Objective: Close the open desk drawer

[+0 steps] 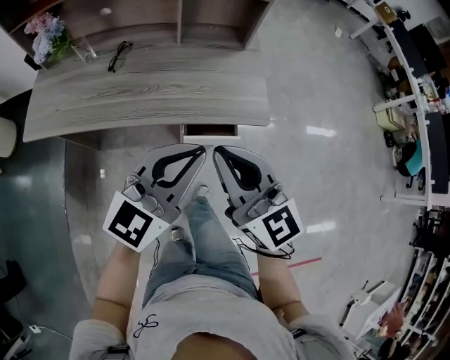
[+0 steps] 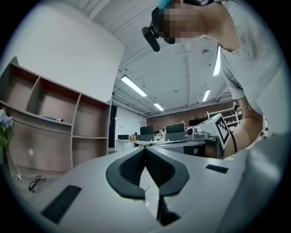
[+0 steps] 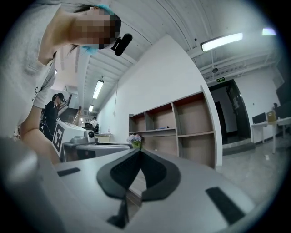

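The grey wooden desk (image 1: 148, 95) stands in front of me in the head view. Its drawer (image 1: 209, 131) sticks out a short way under the front edge, near the middle. My left gripper (image 1: 202, 149) and right gripper (image 1: 216, 150) are side by side just below the drawer front, tips pointing at it and almost meeting. I cannot tell whether they touch the drawer. Both are shut with nothing between the pads. In the left gripper view the left gripper (image 2: 145, 148) has its jaws closed tip to tip, as has the right gripper (image 3: 138, 150) in the right gripper view.
Black glasses (image 1: 118, 55) and a vase of flowers (image 1: 48, 36) lie on the desk's far left. Open shelves (image 1: 179, 17) stand behind it. My leg and shoe (image 1: 202, 191) are under the grippers. More desks and chairs (image 1: 415, 84) line the room's right side.
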A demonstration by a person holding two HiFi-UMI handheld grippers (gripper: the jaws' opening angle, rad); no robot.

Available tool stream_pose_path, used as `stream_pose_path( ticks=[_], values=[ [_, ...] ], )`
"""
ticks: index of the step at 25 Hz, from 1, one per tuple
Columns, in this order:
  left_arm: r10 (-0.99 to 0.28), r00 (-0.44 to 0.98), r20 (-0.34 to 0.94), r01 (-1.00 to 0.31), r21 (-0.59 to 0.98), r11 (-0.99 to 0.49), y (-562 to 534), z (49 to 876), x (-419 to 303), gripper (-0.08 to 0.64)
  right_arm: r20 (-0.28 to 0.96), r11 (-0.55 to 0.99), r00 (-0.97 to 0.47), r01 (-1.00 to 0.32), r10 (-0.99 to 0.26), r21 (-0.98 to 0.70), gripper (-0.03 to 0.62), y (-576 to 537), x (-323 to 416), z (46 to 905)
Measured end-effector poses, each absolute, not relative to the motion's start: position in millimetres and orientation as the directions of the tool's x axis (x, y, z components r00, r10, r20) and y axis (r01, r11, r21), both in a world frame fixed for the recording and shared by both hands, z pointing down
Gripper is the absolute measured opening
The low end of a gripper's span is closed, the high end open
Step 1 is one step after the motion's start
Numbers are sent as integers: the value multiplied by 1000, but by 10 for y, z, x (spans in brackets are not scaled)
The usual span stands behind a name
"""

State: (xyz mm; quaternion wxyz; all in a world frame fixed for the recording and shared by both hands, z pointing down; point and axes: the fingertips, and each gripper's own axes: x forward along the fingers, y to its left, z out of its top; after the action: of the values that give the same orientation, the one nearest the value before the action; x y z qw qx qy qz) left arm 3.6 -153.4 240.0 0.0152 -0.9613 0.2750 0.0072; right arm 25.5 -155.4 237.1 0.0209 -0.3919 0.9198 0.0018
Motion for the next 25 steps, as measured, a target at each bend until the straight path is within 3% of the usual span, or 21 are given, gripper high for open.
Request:
stream_pose_path(
  ticks=[25],
  values=[
    [-484,875,16,-484,29,-875,-1913,4021,163,11,0,612,-613,-789,-790,-56,8,-2020,435,4203]
  ],
)
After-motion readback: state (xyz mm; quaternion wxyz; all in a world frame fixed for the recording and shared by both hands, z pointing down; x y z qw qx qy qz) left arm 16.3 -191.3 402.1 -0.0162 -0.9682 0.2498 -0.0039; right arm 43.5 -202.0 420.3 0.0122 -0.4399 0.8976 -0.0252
